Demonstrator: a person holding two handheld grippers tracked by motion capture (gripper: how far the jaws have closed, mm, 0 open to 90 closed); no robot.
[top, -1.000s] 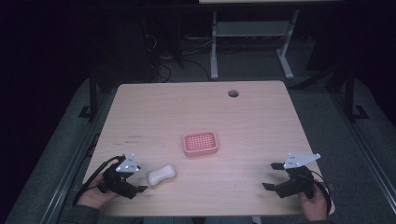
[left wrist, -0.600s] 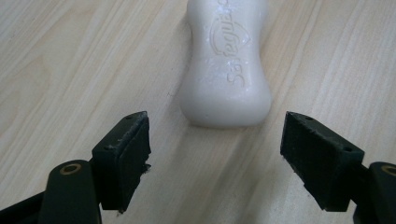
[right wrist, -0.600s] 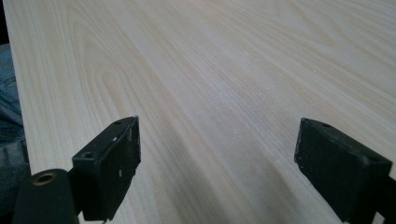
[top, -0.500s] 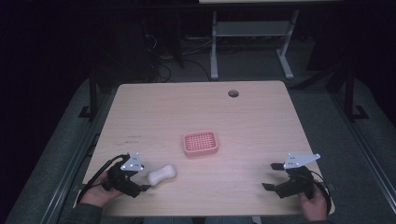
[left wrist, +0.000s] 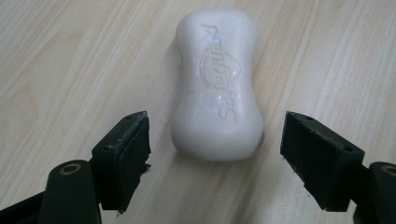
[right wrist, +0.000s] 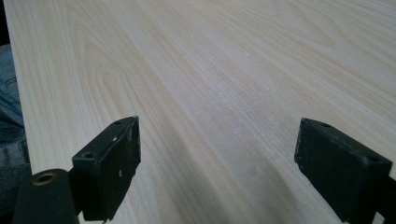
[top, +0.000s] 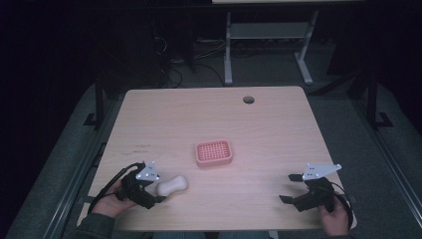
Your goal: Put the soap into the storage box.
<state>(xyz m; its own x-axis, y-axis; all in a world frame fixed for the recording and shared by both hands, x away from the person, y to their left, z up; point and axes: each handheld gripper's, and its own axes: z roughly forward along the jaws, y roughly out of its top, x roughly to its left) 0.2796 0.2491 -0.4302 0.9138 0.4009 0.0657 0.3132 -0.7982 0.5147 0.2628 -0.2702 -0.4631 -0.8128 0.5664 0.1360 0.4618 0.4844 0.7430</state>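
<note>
- Table: light wood top, seen from the high view; a round cable hole sits near its upper edge, right of centre.
- White soap bar: lies flat on the wood in the lower left of the high view, close to the table's near edge. It is waisted in the middle, with raised lettering on its top face; I cannot read the word with certainty.
- Left gripper: held by a hand at the lower left of the high view, right at the near end of the soap.
- In the left gripper view the soap runs from the centre up toward the top of the frame. The two black fingers stand wide apart, one at each lower corner; the bar's near end comes just between their tips. Bare wood shows between each pad and the bar, so no contact.
- Pink soap dish: ribbed, rounded rectangle, at the centre of the high view, up and to the right of the soap and apart from it.
- Right gripper: lower right of the high view, held by the other hand, well apart from soap and dish.
- In the right gripper view its fingers are spread wide, with bare table between them and nothing held.
</note>
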